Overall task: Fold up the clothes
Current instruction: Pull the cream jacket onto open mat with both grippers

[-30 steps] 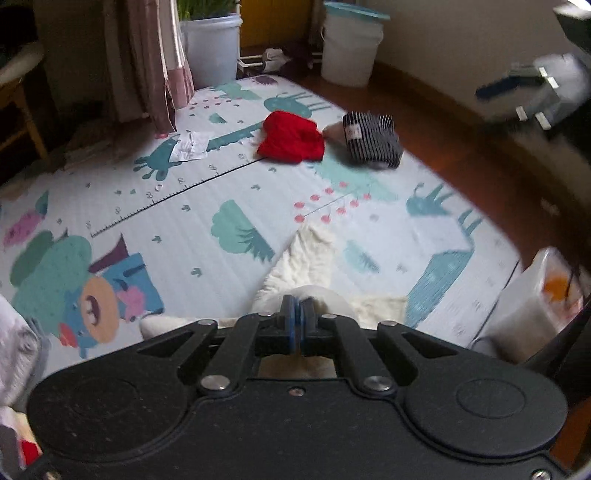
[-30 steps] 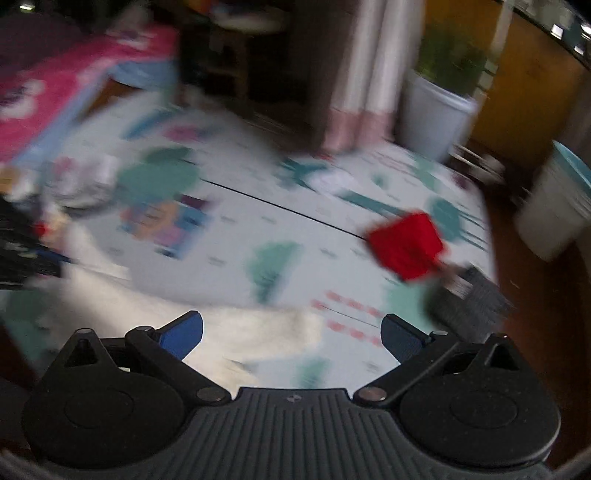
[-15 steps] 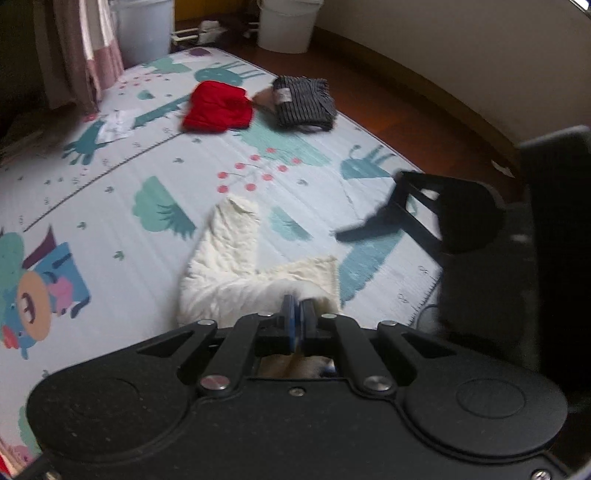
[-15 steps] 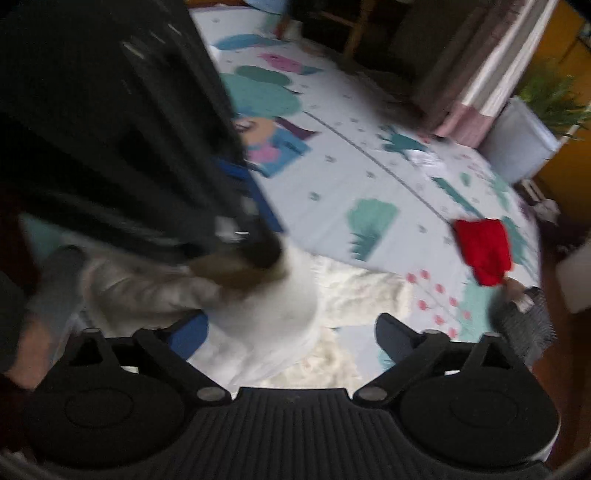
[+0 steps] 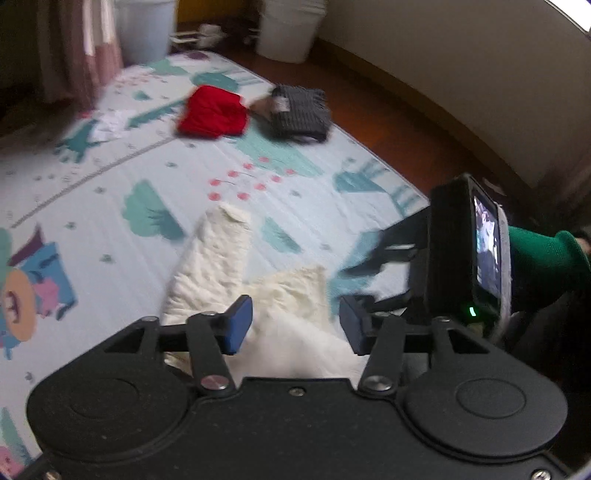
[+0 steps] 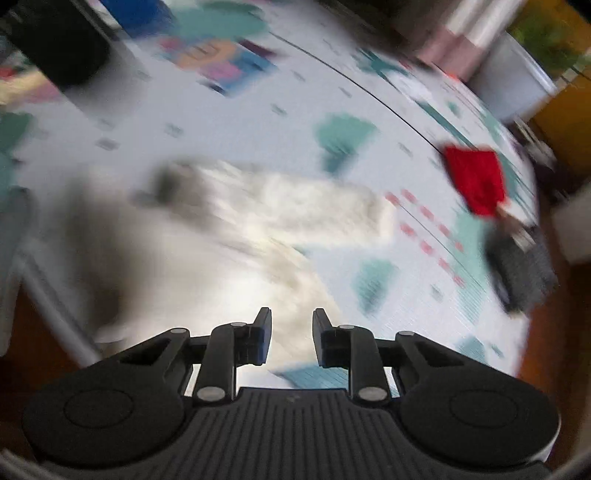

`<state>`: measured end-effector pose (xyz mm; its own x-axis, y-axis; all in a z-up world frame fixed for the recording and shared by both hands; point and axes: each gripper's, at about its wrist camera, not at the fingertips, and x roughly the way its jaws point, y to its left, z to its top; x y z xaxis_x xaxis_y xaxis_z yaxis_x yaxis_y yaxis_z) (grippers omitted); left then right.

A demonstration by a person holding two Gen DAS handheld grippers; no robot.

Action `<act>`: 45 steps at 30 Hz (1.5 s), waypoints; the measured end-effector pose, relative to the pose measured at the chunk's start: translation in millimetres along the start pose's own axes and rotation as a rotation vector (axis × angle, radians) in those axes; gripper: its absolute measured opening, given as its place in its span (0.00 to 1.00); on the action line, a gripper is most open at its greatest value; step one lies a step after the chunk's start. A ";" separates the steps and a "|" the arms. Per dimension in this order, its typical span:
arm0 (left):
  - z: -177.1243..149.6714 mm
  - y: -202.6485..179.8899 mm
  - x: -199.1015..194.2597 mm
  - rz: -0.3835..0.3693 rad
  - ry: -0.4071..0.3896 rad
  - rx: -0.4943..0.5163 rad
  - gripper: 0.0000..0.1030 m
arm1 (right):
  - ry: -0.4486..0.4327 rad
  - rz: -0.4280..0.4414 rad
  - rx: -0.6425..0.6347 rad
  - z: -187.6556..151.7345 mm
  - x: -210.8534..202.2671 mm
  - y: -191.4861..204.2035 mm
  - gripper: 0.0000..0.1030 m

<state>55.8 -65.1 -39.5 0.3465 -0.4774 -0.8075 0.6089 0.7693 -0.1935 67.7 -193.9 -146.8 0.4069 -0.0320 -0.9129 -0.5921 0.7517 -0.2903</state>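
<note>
A cream fuzzy garment lies on the patterned play mat, one sleeve stretched away, its body bunched near me. My left gripper is open just above the bunched part, nothing between its blue pads. My right gripper shows in its own blurred view with a narrow gap between the pads, hovering over the same cream garment. The right tool also shows in the left wrist view, at the right over the mat's edge.
A folded red garment and a folded dark striped one lie at the mat's far side. White buckets and a curtain stand beyond. Wooden floor borders the mat on the right.
My left gripper has opened and let go of the cream garment. My right gripper has narrowed from wide open and swung fast over the garment.
</note>
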 end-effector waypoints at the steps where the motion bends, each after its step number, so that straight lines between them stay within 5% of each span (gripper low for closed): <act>1: -1.3 6.0 -0.3 0.030 0.009 0.004 0.50 | 0.016 -0.018 0.003 -3.7 3.6 -3.6 0.25; 4: -8.7 26.1 3.1 0.117 0.048 0.030 0.50 | -0.032 -0.056 -0.039 -8.9 -4.8 1.0 0.39; 6: -16.6 38.4 10.7 0.166 0.093 0.076 0.50 | -0.096 -0.043 -0.088 -8.3 -16.1 17.0 0.70; 7: -21.3 44.8 16.5 0.196 0.124 0.104 0.50 | -0.127 -0.030 -0.121 -7.1 -20.6 28.2 0.74; 14: -44.7 96.9 36.7 0.317 0.251 0.093 0.50 | -0.232 0.065 -0.432 5.3 -32.9 149.2 0.78; 17: -47.8 104.2 33.8 0.317 0.251 0.067 0.52 | -0.274 0.085 -0.555 14.3 -29.5 204.1 0.97; 19: -48.9 103.8 33.3 0.313 0.251 0.058 0.53 | -0.279 0.076 -0.658 13.0 -23.3 242.3 0.98; 22: -49.3 102.5 35.4 0.295 0.252 0.047 0.53 | -0.265 0.024 -0.796 8.2 5.9 281.1 0.91; 25: -52.2 102.0 37.3 0.280 0.259 0.049 0.54 | -0.201 -0.041 -0.837 6.0 44.1 286.7 0.72; 26: -53.6 102.7 38.5 0.278 0.263 0.050 0.54 | -0.181 -0.028 -0.836 3.2 50.3 283.3 0.54; 27: -54.9 103.5 39.7 0.276 0.268 0.052 0.54 | -0.162 -0.012 -0.831 0.5 54.8 278.4 0.21; 33: -53.3 100.8 51.2 0.281 0.292 0.077 0.54 | -0.205 0.022 -0.585 4.5 36.7 209.0 0.17; 39: -36.9 86.2 58.5 0.288 0.275 0.122 0.54 | -0.169 0.031 -0.052 7.9 18.5 73.7 0.16; 45: -25.4 74.2 63.7 0.287 0.234 0.159 0.54 | -0.022 -0.025 0.552 -58.3 42.4 -73.1 0.17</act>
<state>104.9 -27.6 -119.4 0.3579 -0.1289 -0.9248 0.6199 0.7735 0.1320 87.7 -288.6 -181.0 0.4345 -0.0450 -0.8995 -0.1315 0.9849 -0.1128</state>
